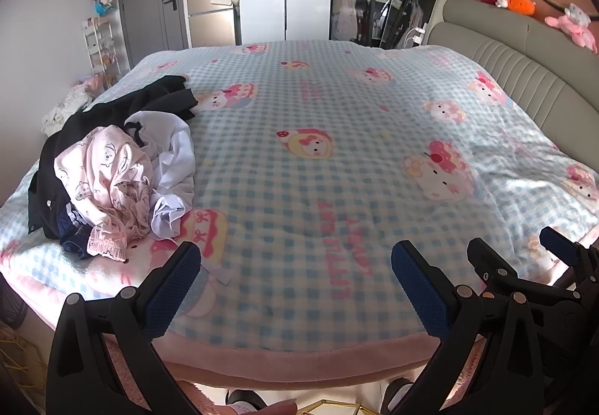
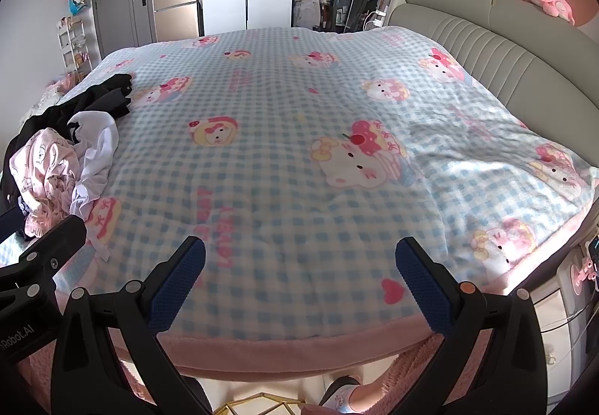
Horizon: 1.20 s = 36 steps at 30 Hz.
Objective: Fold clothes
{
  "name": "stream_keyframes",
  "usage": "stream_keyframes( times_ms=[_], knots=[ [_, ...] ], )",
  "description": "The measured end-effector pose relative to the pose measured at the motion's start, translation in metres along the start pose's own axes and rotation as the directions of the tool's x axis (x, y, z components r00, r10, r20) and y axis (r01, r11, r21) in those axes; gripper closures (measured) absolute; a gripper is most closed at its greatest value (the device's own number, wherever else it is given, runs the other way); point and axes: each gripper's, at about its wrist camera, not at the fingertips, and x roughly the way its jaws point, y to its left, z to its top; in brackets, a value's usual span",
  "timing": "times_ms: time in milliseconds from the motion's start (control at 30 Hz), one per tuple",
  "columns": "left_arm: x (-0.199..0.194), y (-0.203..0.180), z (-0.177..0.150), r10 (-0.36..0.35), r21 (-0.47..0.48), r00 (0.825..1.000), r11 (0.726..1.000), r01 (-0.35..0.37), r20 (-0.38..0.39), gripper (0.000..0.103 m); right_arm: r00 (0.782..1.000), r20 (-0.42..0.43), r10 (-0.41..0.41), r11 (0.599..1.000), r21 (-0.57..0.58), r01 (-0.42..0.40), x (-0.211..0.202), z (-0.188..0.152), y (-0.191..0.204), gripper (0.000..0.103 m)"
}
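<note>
- The left gripper (image 1: 295, 265) hangs over the near edge of the bed (image 1: 337, 160), fingers spread, holding nothing.
- The right gripper (image 2: 299, 261) hangs over the same edge, fingers spread, also empty.
- The clothes (image 1: 112, 167) lie heaped on the bed's near left part, apart from both grippers.

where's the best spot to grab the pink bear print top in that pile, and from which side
Probably the pink top's ruffled cuff, which spills loose at the near edge of the pile, clear of the black garment and white shirt. Come in with the left gripper, jaws already open, from the near side of the bed, low over the blanket.
</note>
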Motion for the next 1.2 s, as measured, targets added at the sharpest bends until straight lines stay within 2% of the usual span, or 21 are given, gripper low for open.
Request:
stream_keyframes(
  times_ms=[267,367,500,767,900,1000,1033,1067,1133,1200],
  knots=[
    [0.004,0.004,-0.001,-0.004,0.02,1.0,1.0,0.004,-0.009,0.0,1.0,-0.005,0.001,1.0,-0.012,-0.001,0.002,0.0,0.003,0.0],
    [0.009,0.013,0.0,-0.008,0.018,1.0,1.0,0.009,-0.028,0.0,1.0,0.013,0.001,0.999,-0.049,-0.001,0.003,0.003,0.012,0.0],
    [0.018,0.041,-0.003,-0.008,-0.062,0.998,0.998,0.004,-0.069,0.0,0.997,0.068,0.037,0.99,-0.136,-0.027,0.004,0.013,0.036,0.0],
    [0.028,0.12,-0.016,0.037,-0.239,0.994,0.969,-0.061,-0.103,0.0,0.979,0.065,0.193,0.944,-0.283,-0.168,0.024,0.029,0.115,0.0],
    [0.03,0.166,-0.025,0.023,-0.352,0.995,0.935,-0.054,-0.092,0.002,0.951,0.025,0.309,0.9,-0.331,-0.284,0.031,0.033,0.163,0.009],
    [0.032,0.2,-0.033,0.003,-0.441,0.997,0.897,-0.035,-0.073,0.005,0.909,-0.037,0.415,0.851,-0.339,-0.402,0.038,0.033,0.199,0.017],
    [0.033,0.211,-0.037,0.019,-0.46,0.997,0.886,-0.053,-0.078,0.008,0.895,-0.061,0.442,0.832,-0.344,-0.435,0.042,0.032,0.211,0.018],
    [0.033,0.22,-0.041,0.067,-0.475,0.994,0.874,-0.101,-0.089,0.014,0.887,-0.08,0.454,0.814,-0.368,-0.45,0.043,0.028,0.224,0.019],
    [0.037,0.237,-0.047,0.136,-0.496,0.985,0.851,-0.171,-0.106,0.021,0.871,-0.119,0.476,0.774,-0.413,-0.48,0.047,0.02,0.251,0.029],
    [0.045,0.25,-0.052,0.135,-0.511,0.983,0.841,-0.181,-0.126,0.026,0.861,-0.16,0.482,0.724,-0.482,-0.495,0.05,0.008,0.278,0.04]
  ],
)
